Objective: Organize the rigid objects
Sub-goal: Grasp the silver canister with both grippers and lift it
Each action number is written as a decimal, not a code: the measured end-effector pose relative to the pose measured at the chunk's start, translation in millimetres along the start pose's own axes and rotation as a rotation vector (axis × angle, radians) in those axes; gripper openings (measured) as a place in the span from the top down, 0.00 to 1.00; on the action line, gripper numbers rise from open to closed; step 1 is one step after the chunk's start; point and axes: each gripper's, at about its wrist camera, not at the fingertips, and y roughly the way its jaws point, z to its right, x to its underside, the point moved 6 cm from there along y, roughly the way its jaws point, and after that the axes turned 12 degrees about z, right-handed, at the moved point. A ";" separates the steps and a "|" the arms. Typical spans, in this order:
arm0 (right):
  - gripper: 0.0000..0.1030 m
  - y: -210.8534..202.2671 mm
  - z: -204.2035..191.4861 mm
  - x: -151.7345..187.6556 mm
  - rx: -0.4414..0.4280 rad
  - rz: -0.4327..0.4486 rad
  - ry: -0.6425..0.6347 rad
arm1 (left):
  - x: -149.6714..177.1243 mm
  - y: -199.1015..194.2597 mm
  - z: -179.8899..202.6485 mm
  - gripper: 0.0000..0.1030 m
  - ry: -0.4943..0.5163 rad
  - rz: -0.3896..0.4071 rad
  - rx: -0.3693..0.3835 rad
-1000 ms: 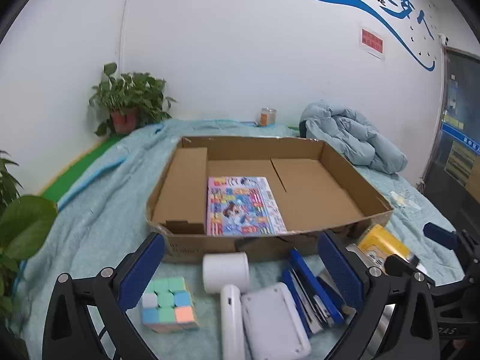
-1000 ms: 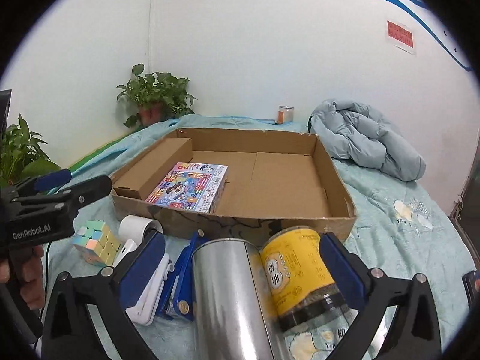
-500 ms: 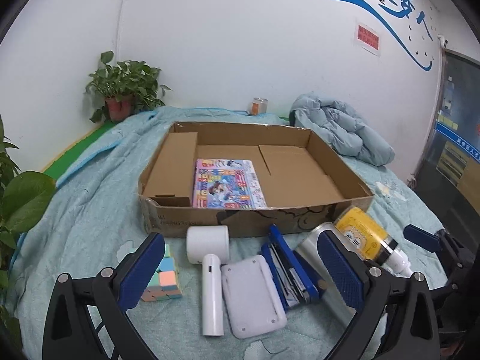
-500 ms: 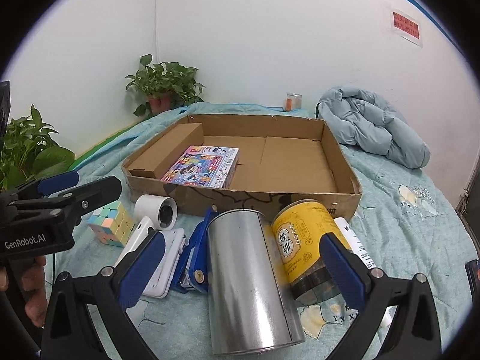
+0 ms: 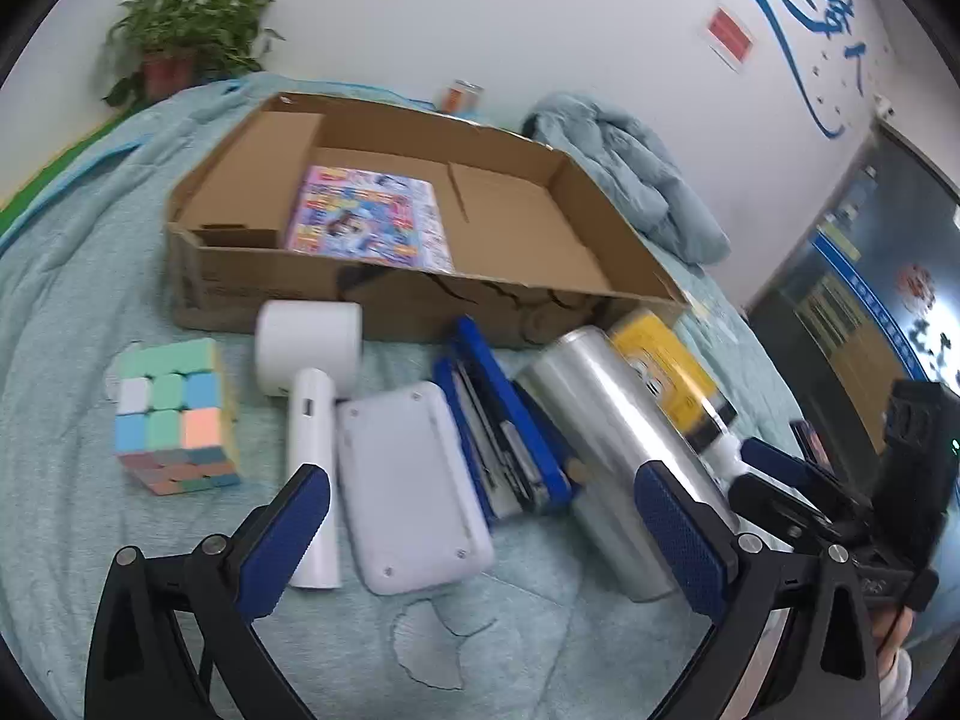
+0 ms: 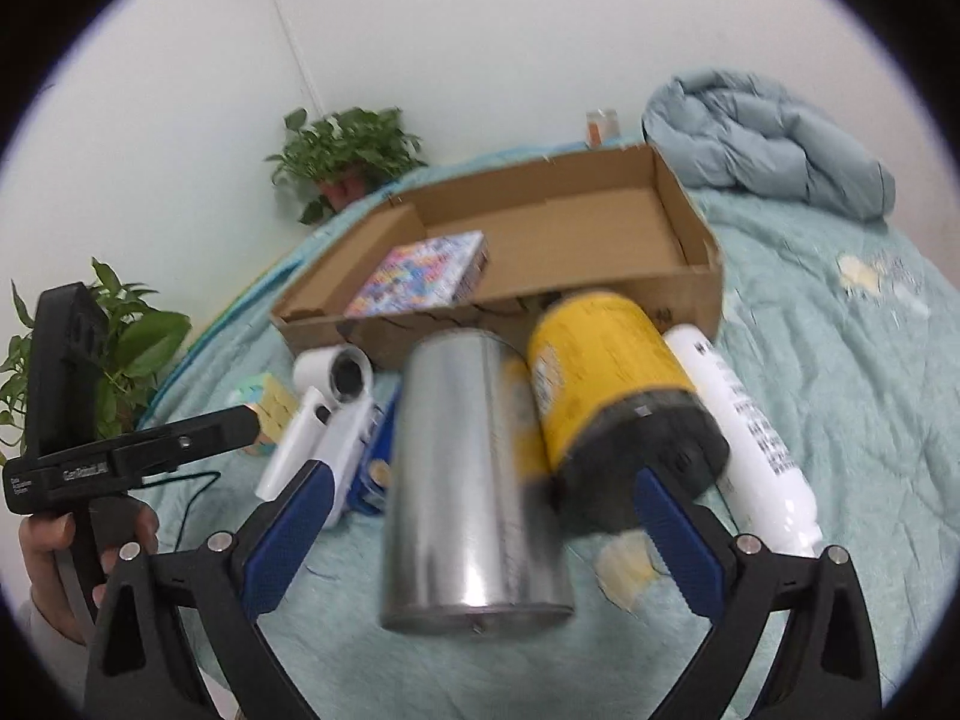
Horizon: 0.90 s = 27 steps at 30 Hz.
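Note:
A cardboard box (image 5: pixel 252 276) lies on the teal bedspread with a colourful book (image 5: pixel 366 219) inside. In front of it lie a pastel cube (image 5: pixel 171 417), a white hair dryer (image 5: pixel 309 372), a white flat device (image 5: pixel 408 480), a blue stapler (image 5: pixel 504 414), a silver can (image 5: pixel 612 444) and a yellow jar (image 5: pixel 666 360). My left gripper (image 5: pixel 480 540) is open above the white device. My right gripper (image 6: pixel 480 534) is open above the silver can (image 6: pixel 474 480), with the yellow jar (image 6: pixel 606 378) and a white bottle (image 6: pixel 750 426) beside it.
A bundled blue quilt (image 5: pixel 624 174) lies at the back right. Potted plants (image 5: pixel 180 42) stand at the back left and another plant (image 6: pixel 120 348) stands at the bed's left edge. A small orange can (image 5: pixel 462 93) sits by the wall. A dark door (image 5: pixel 870 312) is at the right.
Both grippers have pulled back and tilted, the left rolling clockwise, the right rolling the other way. The objects now look nearer and lower in both views. Nothing was picked up.

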 end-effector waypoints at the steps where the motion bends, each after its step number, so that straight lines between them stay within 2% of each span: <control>1: 0.07 1.5 2.9 3.9 -0.005 -0.022 0.002 | 2.3 1.9 3.7 0.01 0.006 -0.008 0.016; 4: 0.10 5.3 4.2 14.6 -0.064 -0.071 0.056 | 10.4 7.9 13.1 0.01 0.016 -0.032 0.054; 6: 0.13 12.4 5.7 22.9 -0.025 -0.108 0.037 | 15.7 11.8 14.6 0.01 0.015 -0.044 0.060; 7: 0.13 16.3 4.3 27.8 -0.039 -0.125 0.043 | 17.3 13.5 14.5 0.01 0.015 -0.049 0.061; 10: 0.22 25.8 -3.2 36.4 -0.095 -0.173 0.102 | 21.0 17.6 13.2 0.01 0.003 -0.066 0.071; 14: 0.22 19.3 -16.3 38.9 -0.038 -0.196 -0.014 | 25.3 19.0 17.3 0.01 -0.050 -0.089 0.117; 17: 0.22 1.0 -21.2 49.3 -0.011 -0.241 -0.005 | 35.3 19.7 26.9 0.01 -0.099 -0.127 0.191; 19: 0.21 -11.3 -25.7 61.5 -0.002 -0.294 -0.033 | 42.8 19.3 33.3 0.03 -0.127 -0.125 0.208; 21: 0.21 -23.4 -33.9 68.5 -0.063 -0.340 -0.036 | 53.6 23.7 40.9 0.03 -0.143 -0.160 0.246; 24: 0.21 -31.2 -31.3 62.3 -0.183 -0.373 0.082 | 65.7 31.6 49.1 0.03 -0.156 -0.211 0.279; 26: 0.21 -27.8 -18.5 52.7 -0.191 -0.365 0.126 | 68.5 36.3 53.4 0.04 -0.170 -0.225 0.290; 27: 0.21 -21.2 -8.7 51.1 -0.162 -0.370 0.141 | 69.3 39.8 54.7 0.05 -0.177 -0.232 0.290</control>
